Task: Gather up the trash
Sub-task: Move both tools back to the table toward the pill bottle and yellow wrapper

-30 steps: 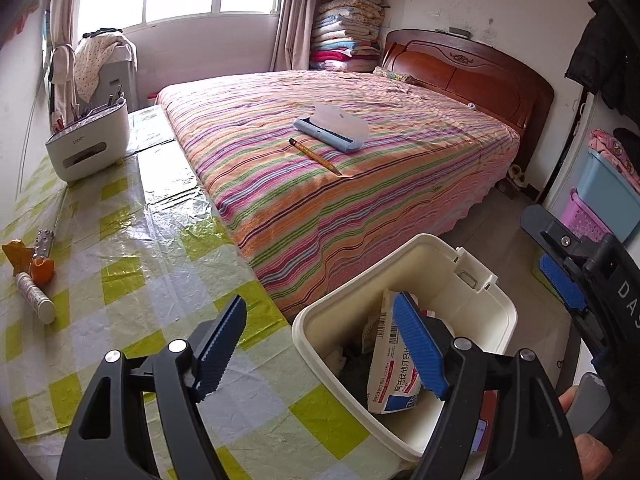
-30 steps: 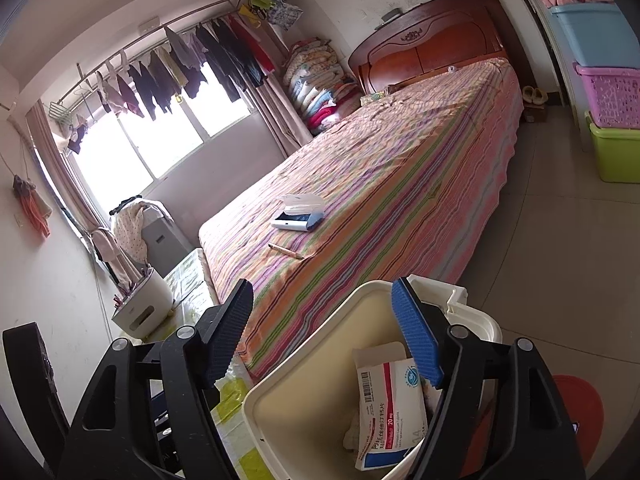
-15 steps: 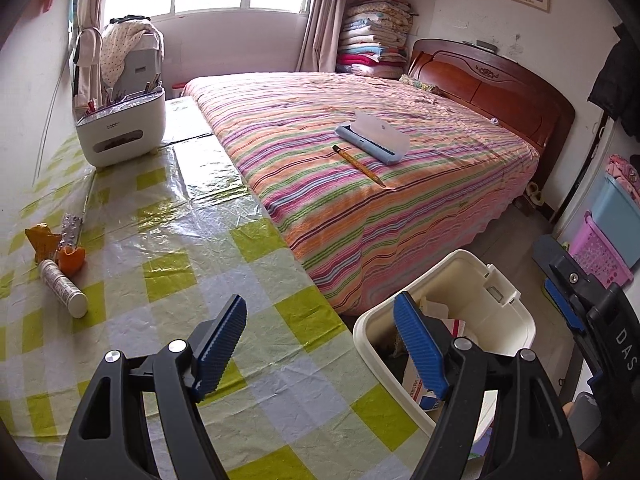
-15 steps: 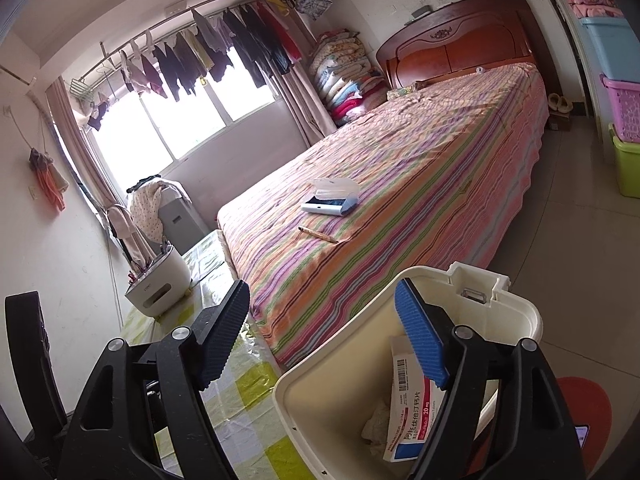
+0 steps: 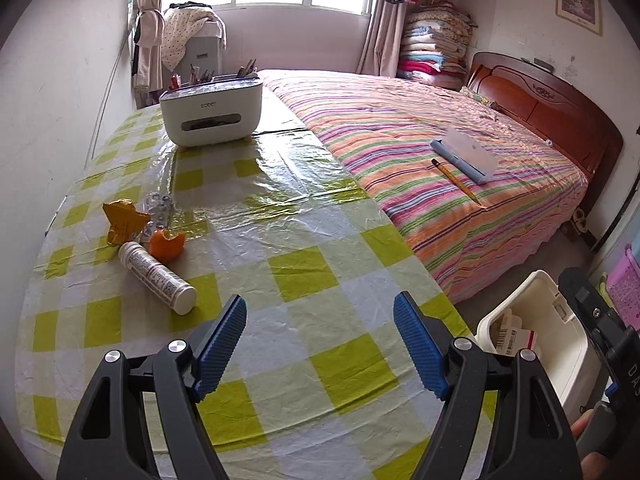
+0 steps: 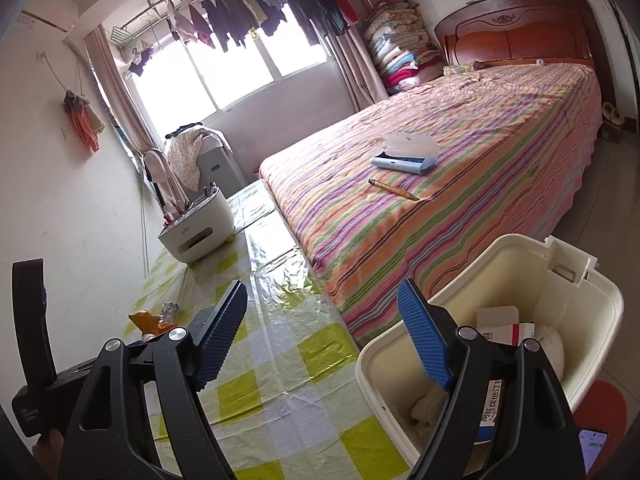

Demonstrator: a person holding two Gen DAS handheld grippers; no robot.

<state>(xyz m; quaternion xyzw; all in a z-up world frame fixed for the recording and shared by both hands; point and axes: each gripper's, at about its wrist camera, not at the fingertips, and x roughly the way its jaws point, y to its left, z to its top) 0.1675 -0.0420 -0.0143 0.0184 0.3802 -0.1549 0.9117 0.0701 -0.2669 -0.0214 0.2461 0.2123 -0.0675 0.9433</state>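
Left gripper [image 5: 320, 340]: blue ribbed pads apart, nothing between them, above the green-and-white checked plastic tablecloth [image 5: 304, 272]. Ahead-left of it lie a white printed cylindrical tube [image 5: 156, 276], orange peel piece [image 5: 166, 245] and crumpled yellow wrapper [image 5: 124, 220]. Right gripper [image 6: 322, 330]: jaws just been opening, empty; cream plastic bin [image 6: 560, 280] directly right, holding cartons with barcode and Chinese print.
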